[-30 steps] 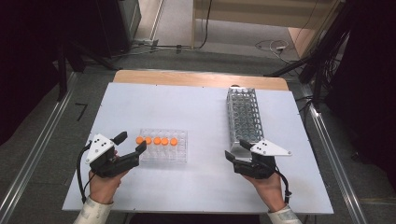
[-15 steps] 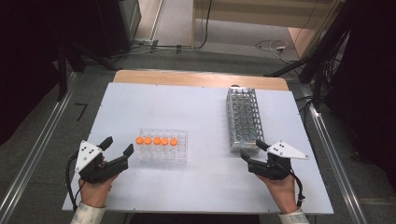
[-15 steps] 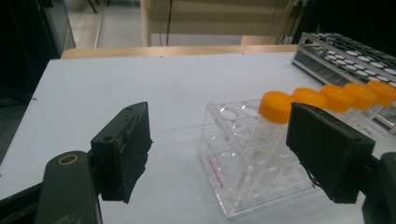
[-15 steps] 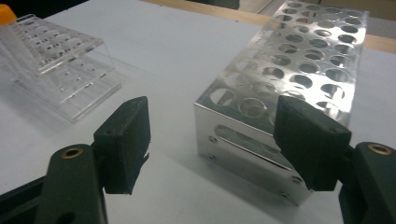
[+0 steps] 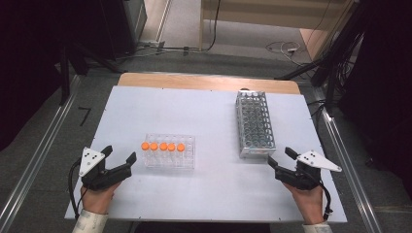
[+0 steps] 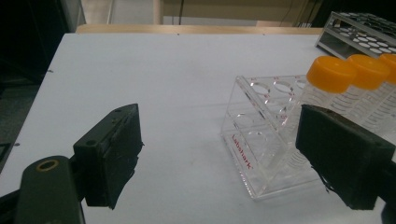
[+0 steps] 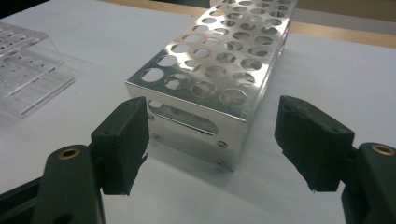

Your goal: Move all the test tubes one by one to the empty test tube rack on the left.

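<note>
Left gripper: While it hangs low over the near-left part of the table, the left gripper has its jaws spread wide with nothing between them; they have just been opening further.
Left gripper's outlook: In the left gripper view the left gripper looks past one corner of the clear rack, which sits just ahead of it, untouched.
Right gripper: The right gripper likewise stands open and empty, just off the near end of the metal rack; its jaws have also been parting.
Right gripper's outlook: In the right gripper view the right gripper frames the near end wall of the metal rack.
Clear rack: Lies left of the metal rack, well apart from it, toward the person's side of the table.
Orange-capped tubes: Five orange-capped tubes stand upright in a row along the clear rack's far edge.
Metal rack: A long perforated box, its holes apparently empty, running away from the person.
Handling: The tubes look light, smooth and rigid, likely plastic, so slippery under a hard squeeze. Best hold seems to be just under the cap, or on the cap itself, lifting straight up.
Caution: The clear rack looks light enough to slide or tip if a tube drags.
</note>
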{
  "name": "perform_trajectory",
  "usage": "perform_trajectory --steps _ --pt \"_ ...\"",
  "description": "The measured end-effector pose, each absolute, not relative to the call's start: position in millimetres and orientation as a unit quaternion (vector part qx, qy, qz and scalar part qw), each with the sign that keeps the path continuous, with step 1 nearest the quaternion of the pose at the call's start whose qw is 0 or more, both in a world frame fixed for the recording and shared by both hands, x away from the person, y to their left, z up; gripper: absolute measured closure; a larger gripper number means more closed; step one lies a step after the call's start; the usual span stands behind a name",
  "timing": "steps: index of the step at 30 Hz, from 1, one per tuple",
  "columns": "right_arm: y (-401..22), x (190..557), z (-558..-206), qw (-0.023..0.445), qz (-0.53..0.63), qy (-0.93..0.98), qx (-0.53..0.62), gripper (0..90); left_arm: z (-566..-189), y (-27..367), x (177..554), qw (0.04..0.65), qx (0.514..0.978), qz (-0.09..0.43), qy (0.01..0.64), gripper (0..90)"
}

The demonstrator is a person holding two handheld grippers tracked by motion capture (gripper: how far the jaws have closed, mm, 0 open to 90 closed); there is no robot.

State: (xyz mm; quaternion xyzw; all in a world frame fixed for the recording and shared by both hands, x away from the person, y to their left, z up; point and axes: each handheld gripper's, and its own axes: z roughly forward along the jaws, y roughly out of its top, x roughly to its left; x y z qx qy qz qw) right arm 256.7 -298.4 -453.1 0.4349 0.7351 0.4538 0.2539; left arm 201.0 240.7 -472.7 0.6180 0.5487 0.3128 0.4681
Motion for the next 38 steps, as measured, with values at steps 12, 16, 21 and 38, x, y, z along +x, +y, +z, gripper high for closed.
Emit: perform_trajectory --steps 12,16,21,38 --pt "-322.6 257.2 -458.1 0.269 0.443 0.721 0.46 24.5 -477.4 251.2 201.1 0.457 0.608 0.322 0.563 12.2" --pt "-331.0 256.8 -459.6 0.278 0.435 0.717 0.469 24.4 -477.3 253.6 199.4 0.456 0.605 0.326 0.565 12.2" --pt "-341.8 256.2 -462.4 0.287 0.426 0.713 0.478 24.4 -479.7 257.4 198.7 0.452 0.605 0.325 0.569 12.2" --pt "-387.7 264.4 -485.6 0.283 0.38 0.688 0.549 22.3 -493.6 263.7 202.3 0.421 0.615 0.32 0.585 12.2"
